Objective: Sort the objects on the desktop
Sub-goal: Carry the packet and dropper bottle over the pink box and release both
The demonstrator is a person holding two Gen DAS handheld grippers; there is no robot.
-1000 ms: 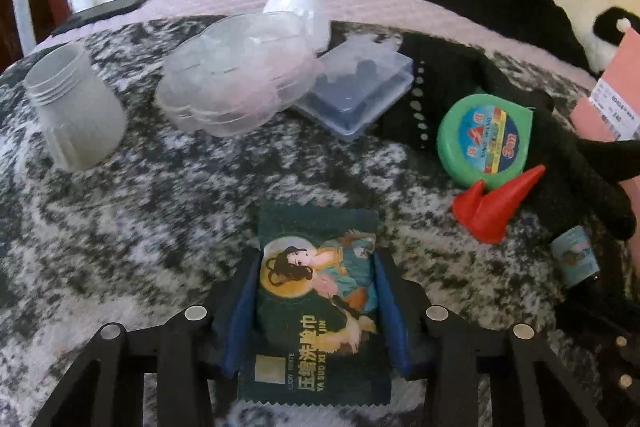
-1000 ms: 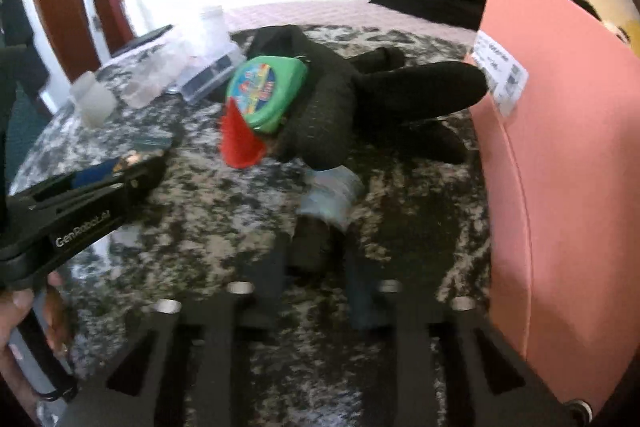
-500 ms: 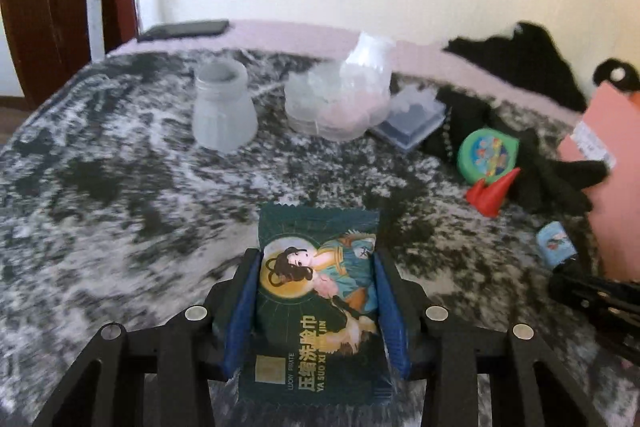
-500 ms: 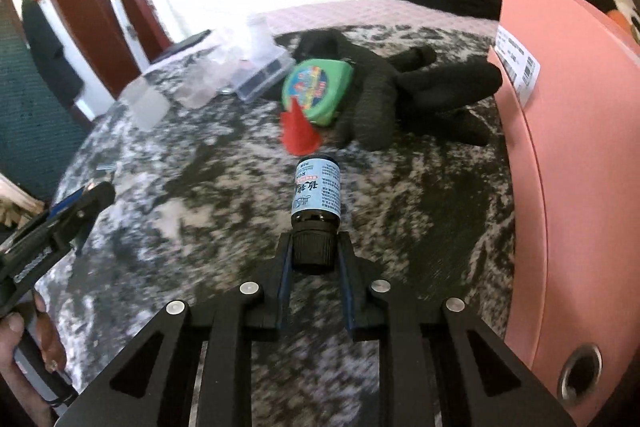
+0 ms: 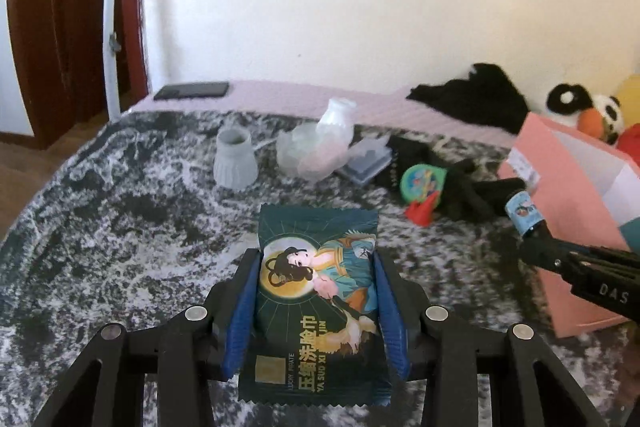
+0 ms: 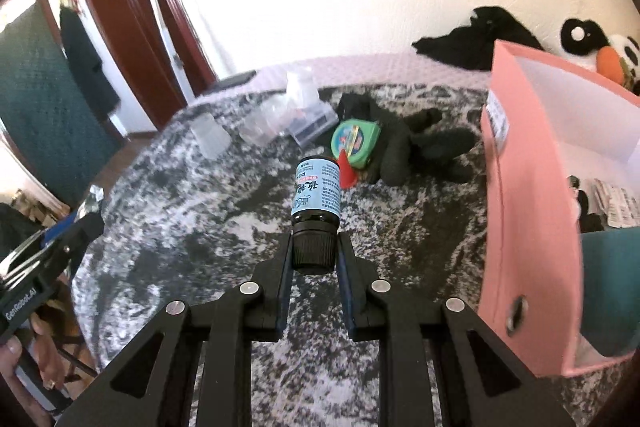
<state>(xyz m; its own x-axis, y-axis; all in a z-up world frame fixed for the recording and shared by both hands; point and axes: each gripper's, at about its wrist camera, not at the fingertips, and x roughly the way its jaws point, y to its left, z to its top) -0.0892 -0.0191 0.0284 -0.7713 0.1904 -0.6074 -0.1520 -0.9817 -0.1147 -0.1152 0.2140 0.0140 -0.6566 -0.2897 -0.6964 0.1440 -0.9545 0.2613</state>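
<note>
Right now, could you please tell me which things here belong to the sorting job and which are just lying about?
In the job:
- green packet, held by the left gripper
- small bottle, held by the right gripper
- pink box
- tape measure
- red cone

Lying about:
- phone
- plush panda

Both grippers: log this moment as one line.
left gripper: shut on green packet | right gripper: shut on small bottle, by cap | pink box: open
</note>
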